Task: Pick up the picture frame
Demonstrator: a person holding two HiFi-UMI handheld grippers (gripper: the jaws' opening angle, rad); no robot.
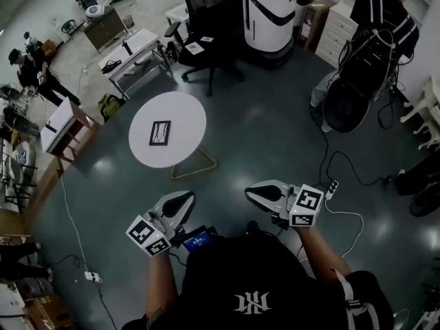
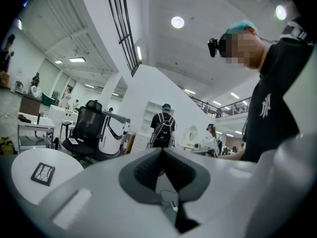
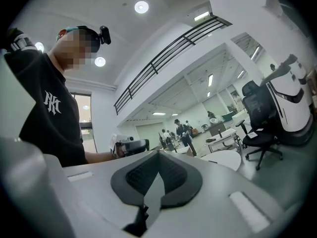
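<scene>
A black picture frame [image 1: 159,133] lies flat on the round white table [image 1: 185,115] ahead of me on the floor. In the head view both grippers are held low in front of my body, well short of the table. The left gripper [image 1: 184,199] and the right gripper [image 1: 253,194] are both shut with nothing between their jaws, and their tips point roughly toward each other. The left gripper view shows its closed jaws [image 2: 162,151], with the frame [image 2: 43,173] and table [image 2: 20,162] far off at the lower left. In the right gripper view the closed jaws [image 3: 158,153] fill the foreground and the table [image 3: 225,158] is distant.
A black office chair [image 1: 206,26] and a tall white machine [image 1: 268,12] stand beyond the table. At the upper right stands a person with a backpack [image 1: 375,33]. A power strip [image 1: 332,188] with cables lies on the floor to my right. Desks [image 1: 130,53] line the left side.
</scene>
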